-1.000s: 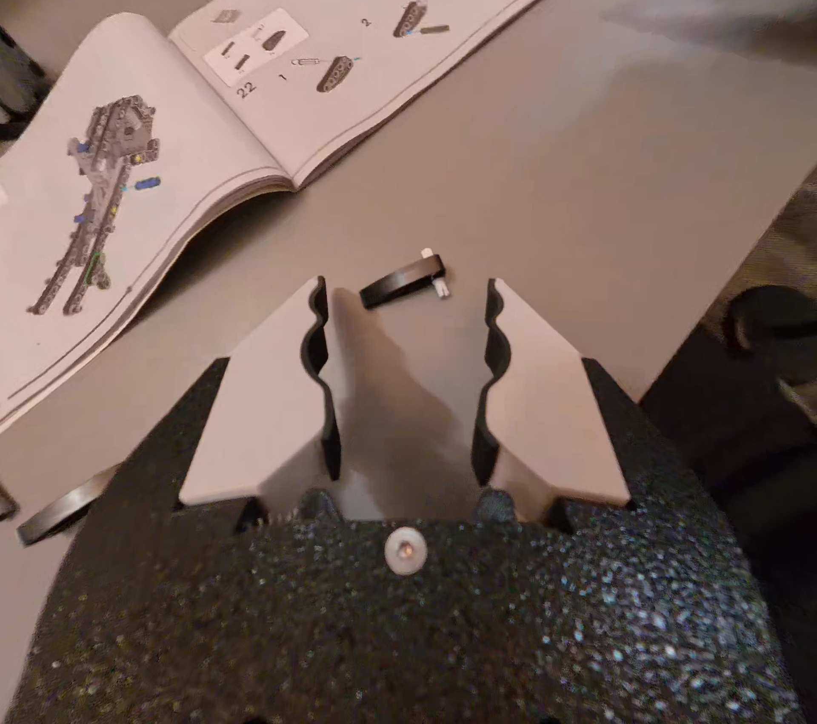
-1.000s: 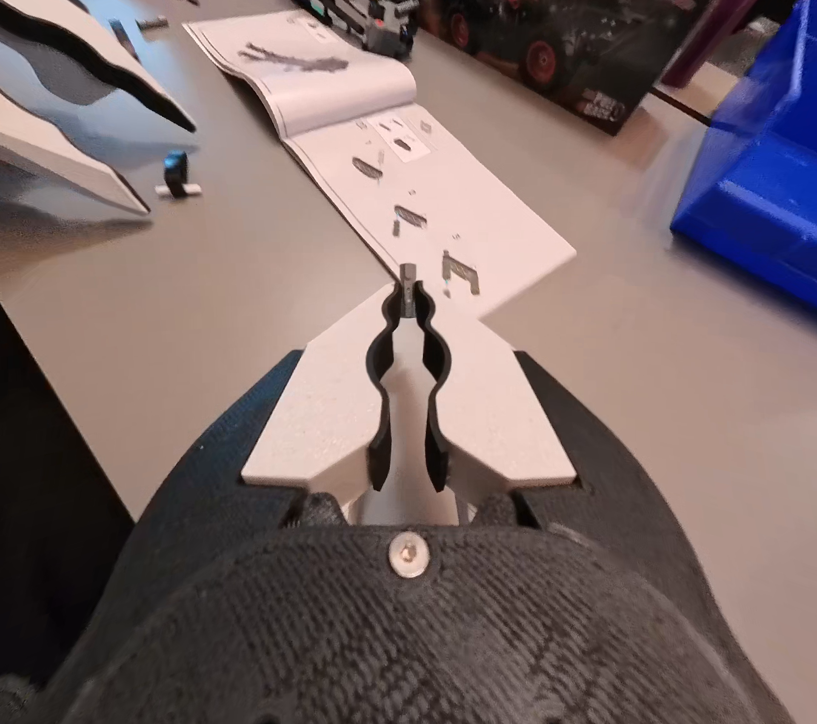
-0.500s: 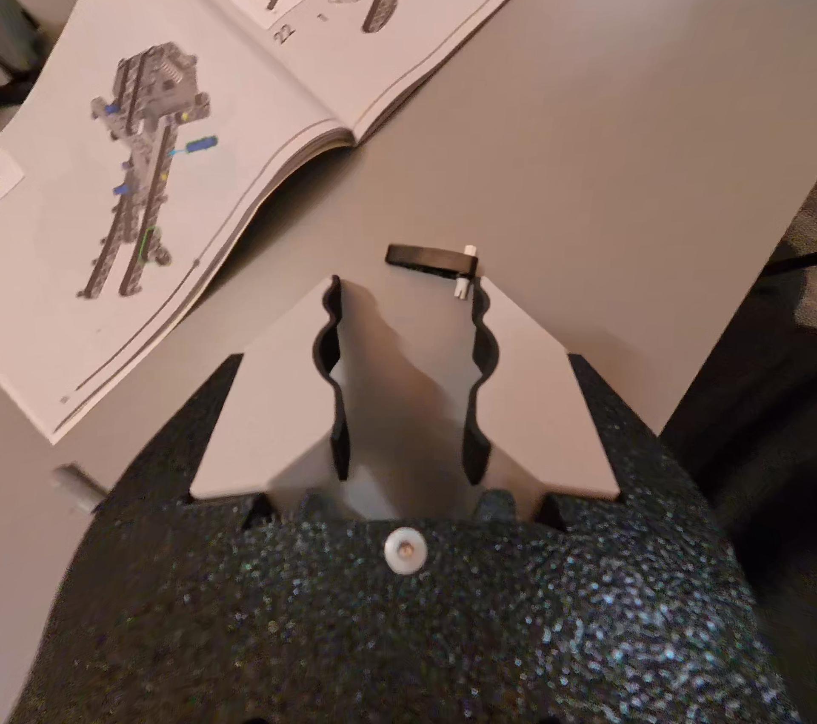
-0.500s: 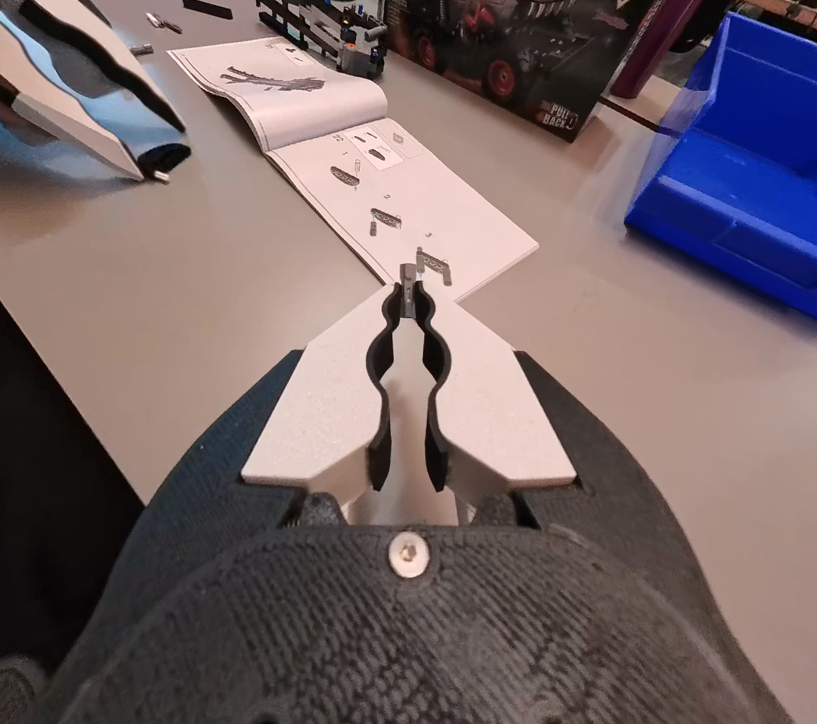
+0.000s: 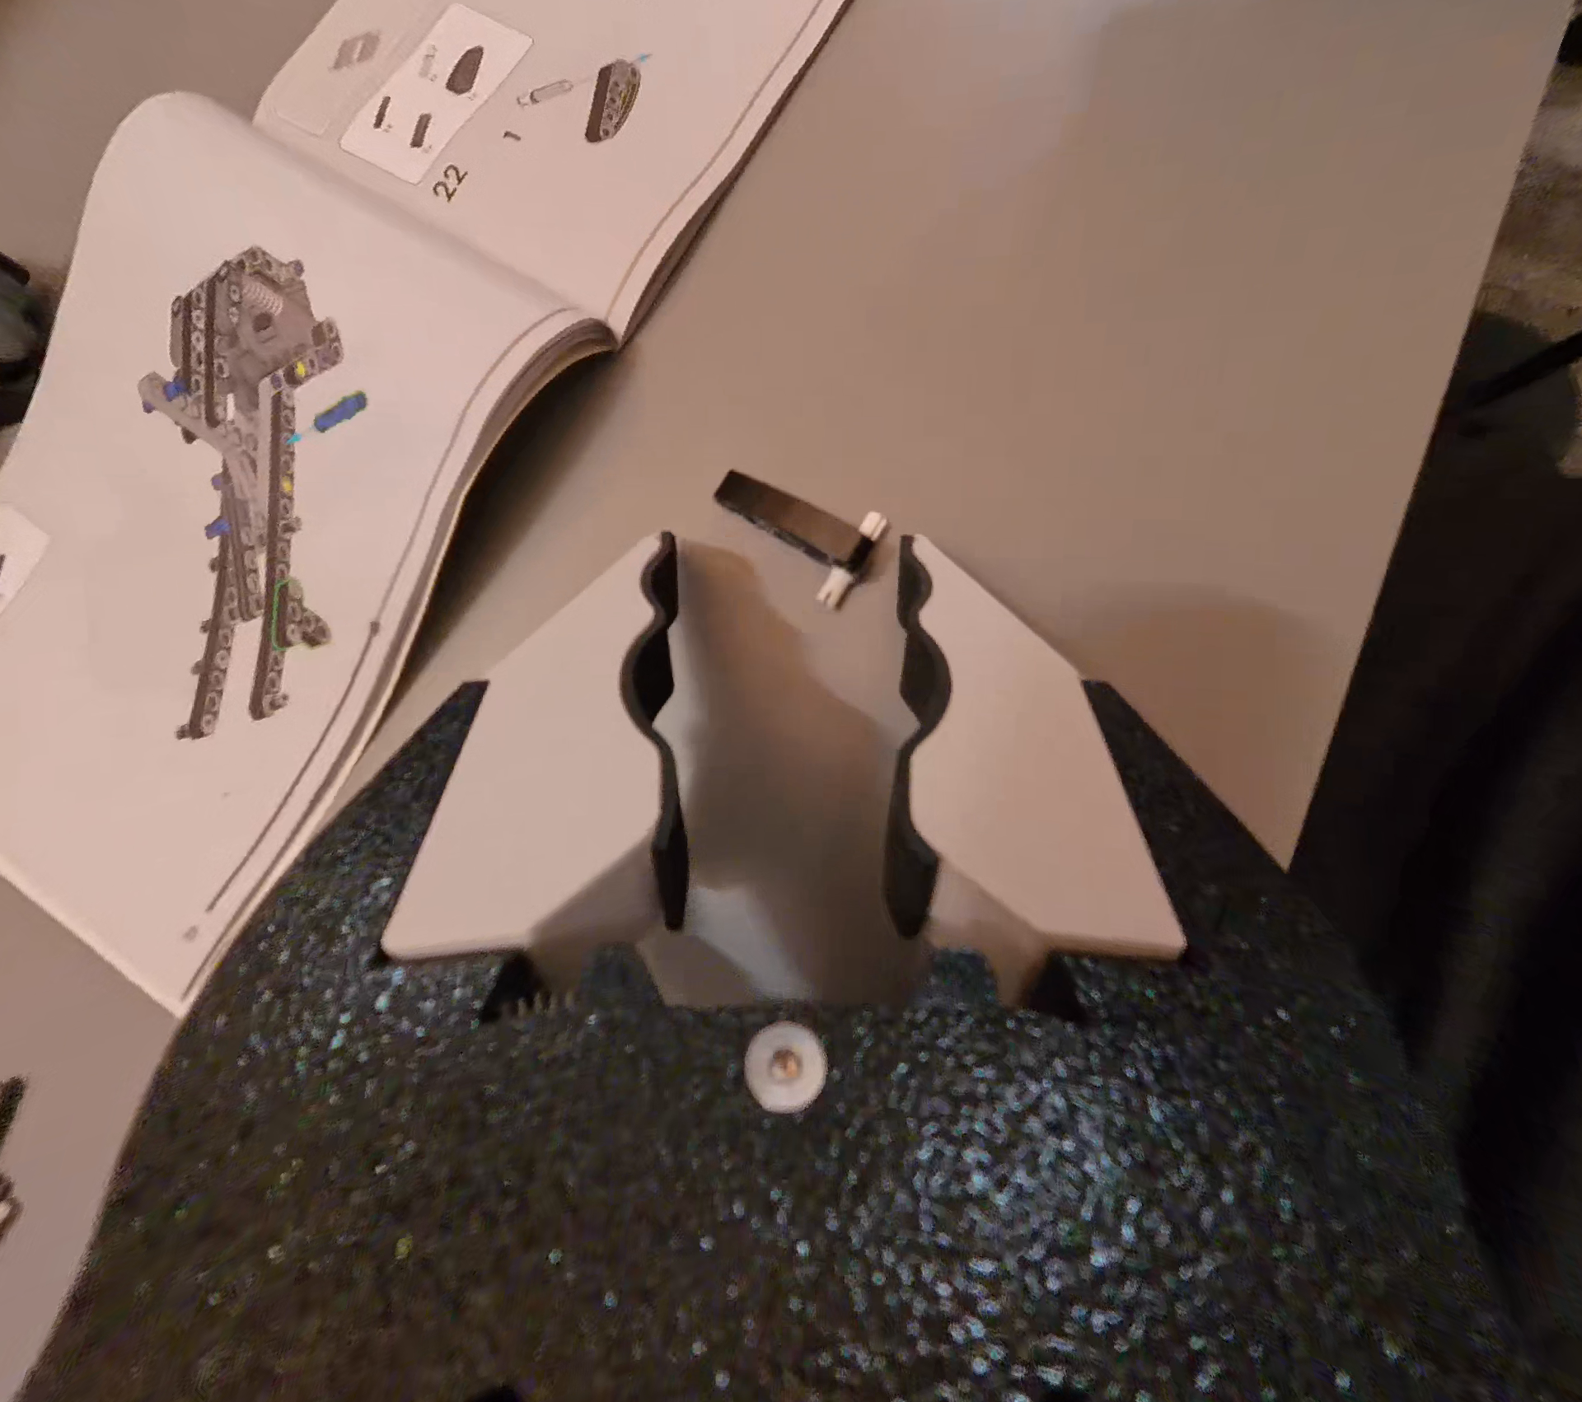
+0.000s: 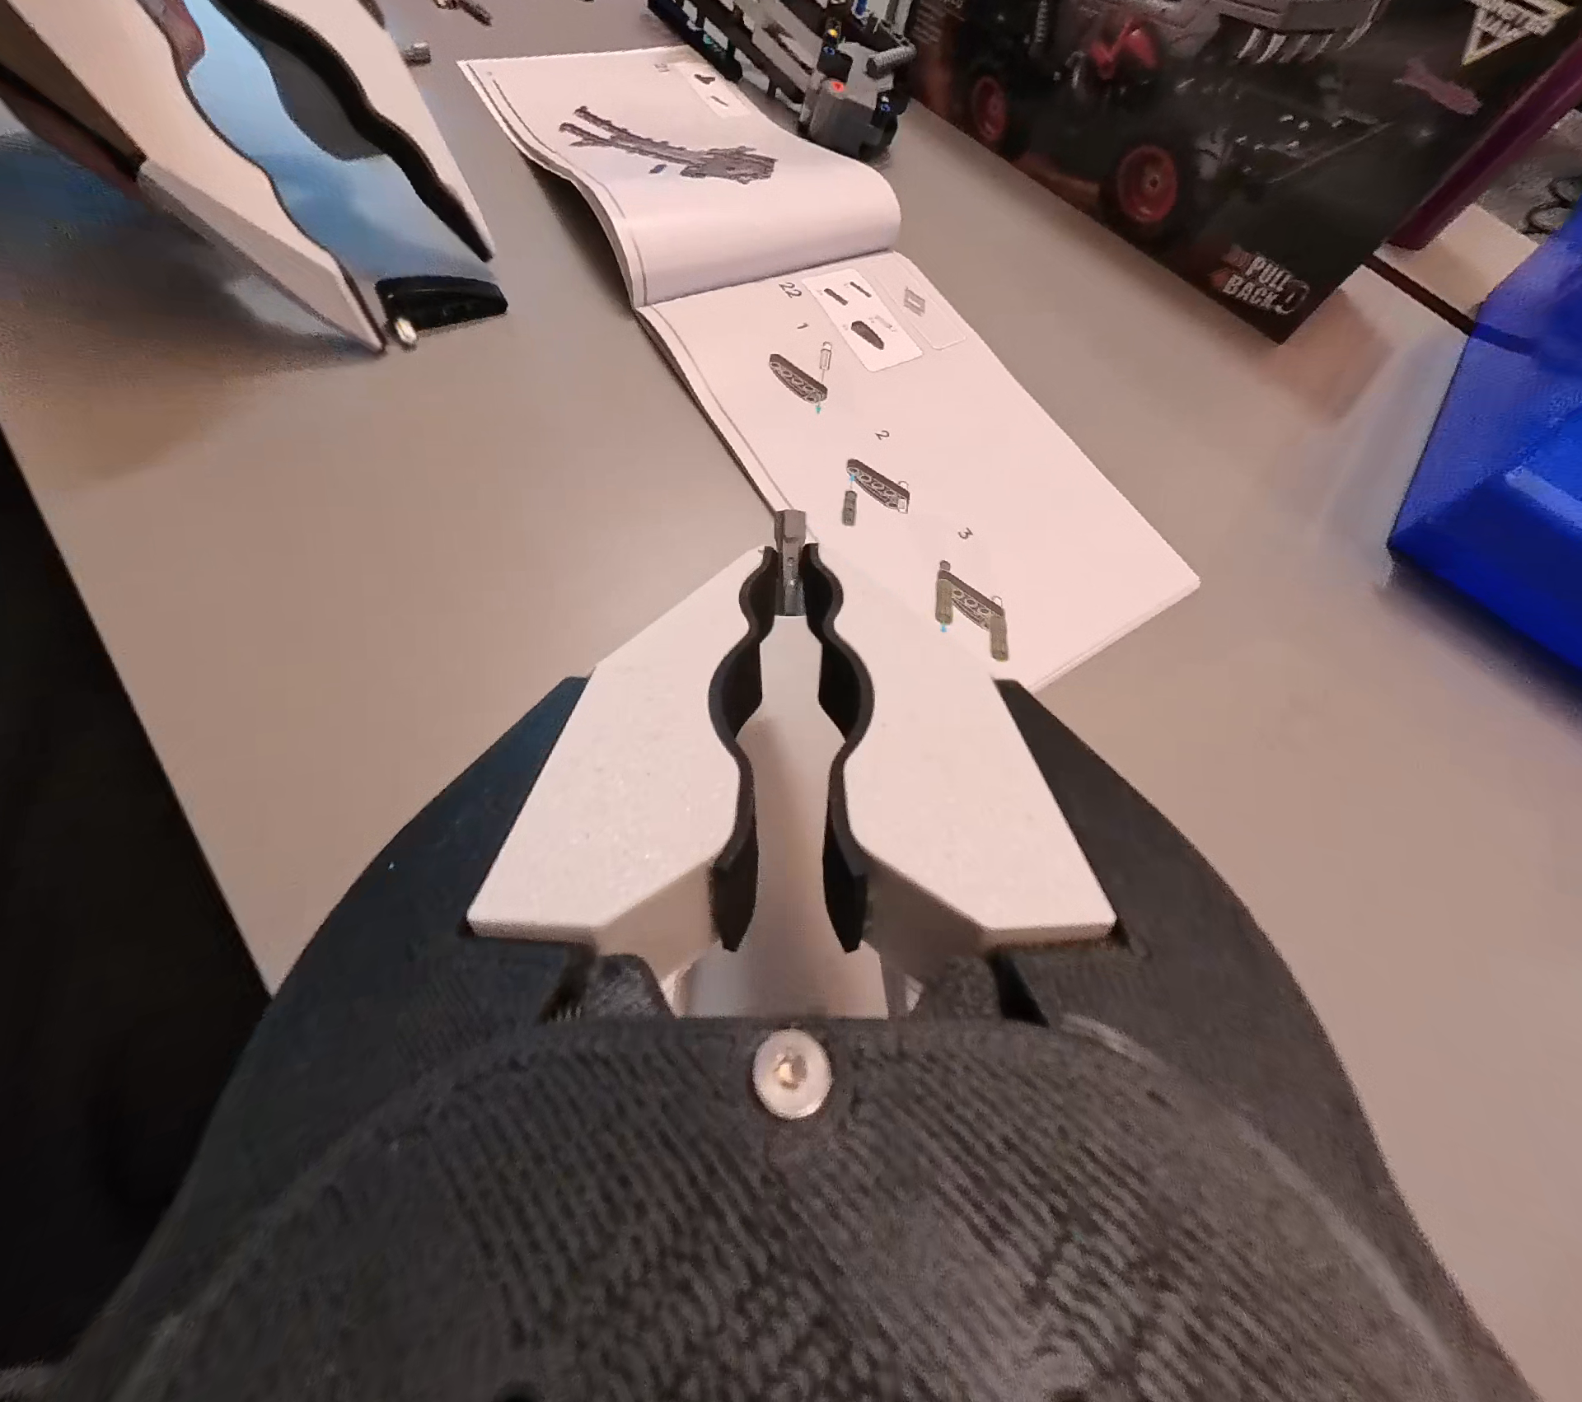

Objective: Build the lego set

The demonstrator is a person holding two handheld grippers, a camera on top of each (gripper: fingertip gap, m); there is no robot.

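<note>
Left gripper (image 5: 786, 548) wide open, empty, black beam (image 5: 788, 520) with white pin (image 5: 852, 561) at tips. Right gripper (image 6: 792, 556) pinching grey pin (image 6: 790, 548). My worry: beam skids off table (image 5: 1156, 265) edge when I close.

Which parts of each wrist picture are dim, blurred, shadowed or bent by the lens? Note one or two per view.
Left wrist view: dim and warm-toned; left gripper casts a soft shadow on the table, whose edge bows.
Right wrist view: brighter; the blue bin smears at the right edge; the grey pin stays sharp.
</note>
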